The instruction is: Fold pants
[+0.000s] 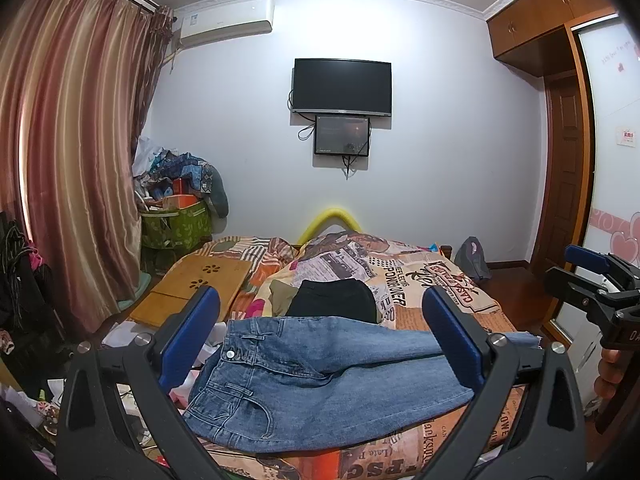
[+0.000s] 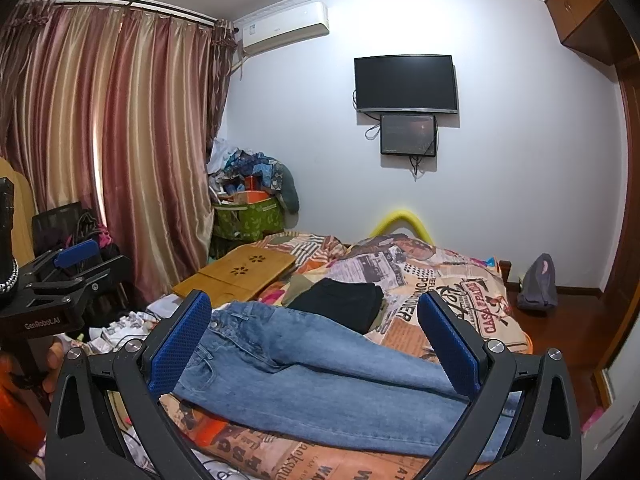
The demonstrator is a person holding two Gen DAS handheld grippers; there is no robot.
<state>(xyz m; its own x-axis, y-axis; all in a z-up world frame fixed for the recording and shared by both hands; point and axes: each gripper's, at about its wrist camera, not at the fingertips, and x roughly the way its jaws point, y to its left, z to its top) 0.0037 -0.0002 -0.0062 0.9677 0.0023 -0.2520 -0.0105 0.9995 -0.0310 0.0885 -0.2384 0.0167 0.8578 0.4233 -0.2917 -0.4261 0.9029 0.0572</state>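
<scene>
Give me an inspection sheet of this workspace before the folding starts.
Surface: bed with a printed quilt, rumpled.
Job's things: blue jeans lying flat across the near edge, unfolded, waistband to the left.
Clutter: folded black garment behind the jeans; wooden lap tray on the bed's left.
Grippers: left claw and right claw both open, holding nothing, above the jeans.
Cables: wires hang from the wall screens.
Surroundings: curtain, full green basket, wardrobe, grey bag on the floor.
</scene>
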